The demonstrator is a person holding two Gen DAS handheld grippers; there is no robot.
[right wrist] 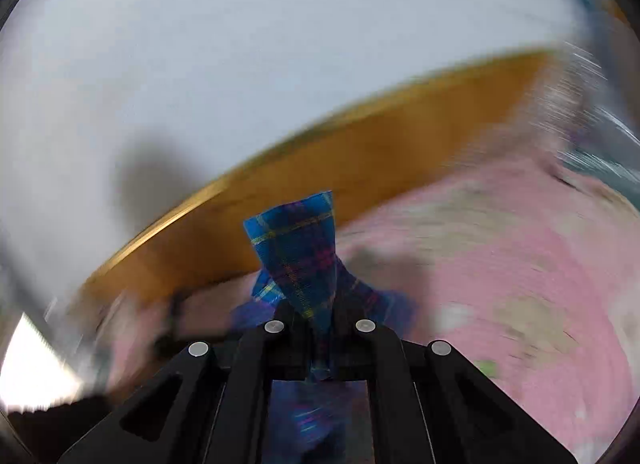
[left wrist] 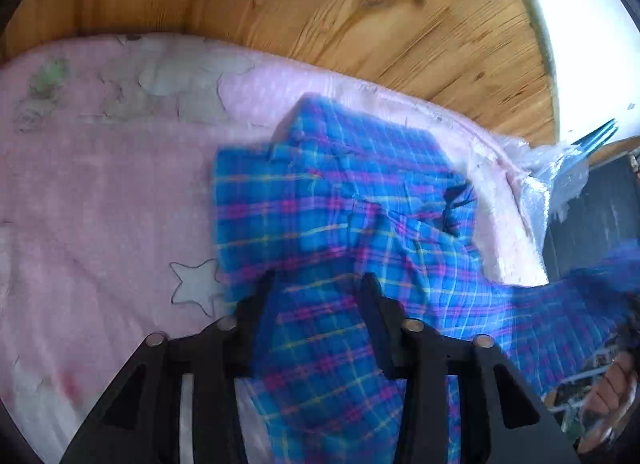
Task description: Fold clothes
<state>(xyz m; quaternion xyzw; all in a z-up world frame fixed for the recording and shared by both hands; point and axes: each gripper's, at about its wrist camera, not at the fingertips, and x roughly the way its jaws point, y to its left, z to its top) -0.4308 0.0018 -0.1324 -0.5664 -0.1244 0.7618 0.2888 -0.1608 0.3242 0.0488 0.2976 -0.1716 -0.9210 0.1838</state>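
A blue plaid garment [left wrist: 340,199] with pink and yellow lines lies crumpled on a pink bed cover [left wrist: 100,199]. My left gripper [left wrist: 316,292] is over the garment's near part. Its fingers [left wrist: 260,300] stand partly apart, and a thick bunch of the cloth fills the gap and runs back toward the camera. In the blurred right wrist view, my right gripper [right wrist: 318,316] is shut on a narrow twisted corner of the plaid garment [right wrist: 296,248], which sticks up past the fingertips. More cloth hangs below it.
The pink cover [right wrist: 520,264] has pale star and flower prints. A wooden headboard [left wrist: 360,7] runs behind it, with a white wall [right wrist: 200,43] beyond. Crinkled clear plastic [left wrist: 560,171] sits at the bed's far right corner. A person's hand [left wrist: 612,388] shows at the right edge.
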